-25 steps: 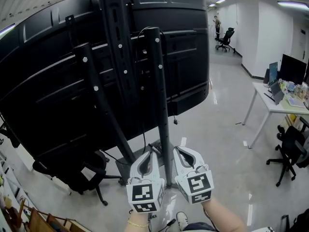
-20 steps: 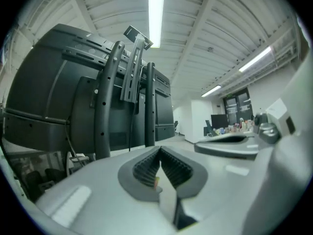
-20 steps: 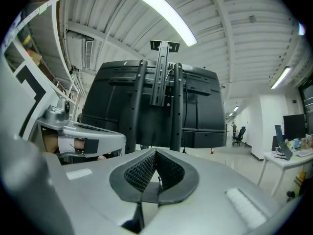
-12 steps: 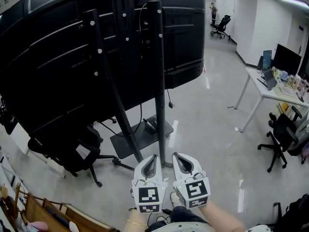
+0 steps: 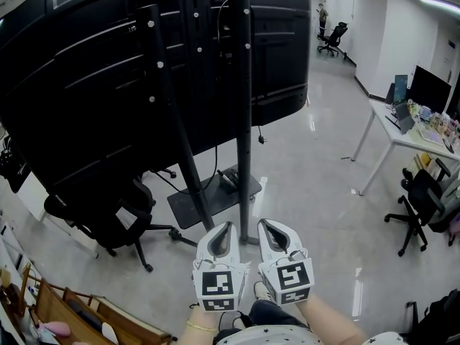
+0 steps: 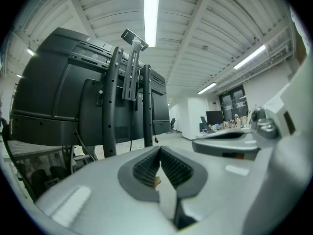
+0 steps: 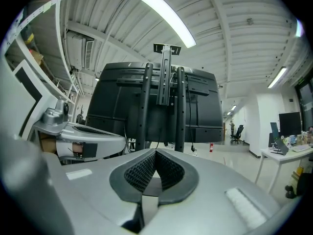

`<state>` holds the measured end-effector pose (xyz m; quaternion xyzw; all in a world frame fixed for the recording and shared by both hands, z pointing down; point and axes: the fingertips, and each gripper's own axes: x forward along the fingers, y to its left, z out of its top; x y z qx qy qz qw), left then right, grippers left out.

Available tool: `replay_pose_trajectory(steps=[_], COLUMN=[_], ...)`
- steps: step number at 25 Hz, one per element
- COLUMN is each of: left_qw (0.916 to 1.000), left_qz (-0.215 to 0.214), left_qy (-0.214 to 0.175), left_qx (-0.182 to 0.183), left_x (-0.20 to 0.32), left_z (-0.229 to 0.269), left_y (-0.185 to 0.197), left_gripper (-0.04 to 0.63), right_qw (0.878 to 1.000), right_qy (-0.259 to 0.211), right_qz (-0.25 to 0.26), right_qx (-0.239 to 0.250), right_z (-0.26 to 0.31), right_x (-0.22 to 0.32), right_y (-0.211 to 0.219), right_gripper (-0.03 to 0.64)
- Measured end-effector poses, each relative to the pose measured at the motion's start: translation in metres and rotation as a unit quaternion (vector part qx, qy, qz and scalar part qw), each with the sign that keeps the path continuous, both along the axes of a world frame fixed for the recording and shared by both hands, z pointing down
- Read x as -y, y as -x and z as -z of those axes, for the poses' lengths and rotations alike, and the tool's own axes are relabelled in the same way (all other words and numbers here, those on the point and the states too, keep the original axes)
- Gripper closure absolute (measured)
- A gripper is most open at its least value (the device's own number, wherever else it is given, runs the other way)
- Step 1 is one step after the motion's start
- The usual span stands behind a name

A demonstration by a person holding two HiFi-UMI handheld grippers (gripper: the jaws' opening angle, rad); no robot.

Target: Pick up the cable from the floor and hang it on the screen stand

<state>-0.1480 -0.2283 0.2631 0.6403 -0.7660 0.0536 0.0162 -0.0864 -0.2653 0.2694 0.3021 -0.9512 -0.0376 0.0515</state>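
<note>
- A thin black cable (image 5: 259, 136) hung beside the screen stand (image 5: 245, 121), its plug end dangling clear of the floor (image 5: 316, 192).
- Only the gripper views showed the ribbed ceiling (image 7: 230, 28). The left gripper (image 5: 228, 226) and right gripper (image 5: 264, 224) were pressed together, empty.
- The floor was pale and glossy; a white desk (image 5: 402, 141) stood at the right.

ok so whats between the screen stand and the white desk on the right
Only bare glossy floor lies between the screen stand and the white desk; the head view shows it.
</note>
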Motion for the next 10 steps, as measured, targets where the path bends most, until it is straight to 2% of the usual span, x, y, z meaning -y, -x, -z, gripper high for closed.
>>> replay_pose_trajectory(steps=[10], left_qw=[0.9998], left_qz=[0.015], left_qy=[-0.001], left_qx=[-0.014], left_x=[-0.0087], left_z=[-0.0023], left_y=[0.0093], left_gripper=[0.588], right_qw=[1.000], right_qy=[0.002], right_qz=[0.004], right_qx=[-0.005], right_z=[-0.0032], right_x=[-0.0055], right_y=[0.0023], right_gripper=[0.618])
